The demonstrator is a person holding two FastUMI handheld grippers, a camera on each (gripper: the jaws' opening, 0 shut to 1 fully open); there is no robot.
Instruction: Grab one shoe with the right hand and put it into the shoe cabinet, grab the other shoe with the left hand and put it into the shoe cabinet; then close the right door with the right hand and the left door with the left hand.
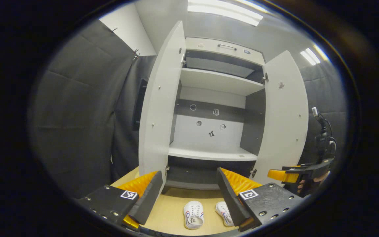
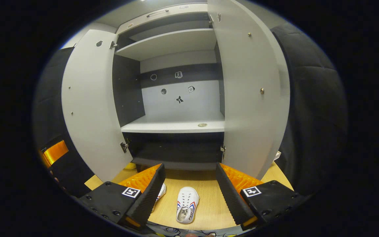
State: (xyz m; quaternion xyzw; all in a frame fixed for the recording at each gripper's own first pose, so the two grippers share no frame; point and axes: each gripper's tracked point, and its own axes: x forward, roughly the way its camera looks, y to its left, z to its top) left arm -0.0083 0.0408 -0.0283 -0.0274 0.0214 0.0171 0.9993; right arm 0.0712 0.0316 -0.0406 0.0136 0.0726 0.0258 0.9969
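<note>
We hold both tools, left (image 1: 189, 194) and right (image 2: 189, 189), released above the shoes (image 2: 187, 204) at bottom centre. The cabinet (image 2: 176, 126) doors stand wide, ready for loading

Below my claws, two white shoes: left shoe (image 1: 193, 214) and right shoe (image 2: 187, 204), both with red-and-blue side stripes, on a light wood tabletop (image 2: 209, 200). The shoe cabinet (image 2: 176, 125) has pale grey doors and shelves, dark grey inner walls.
</note>
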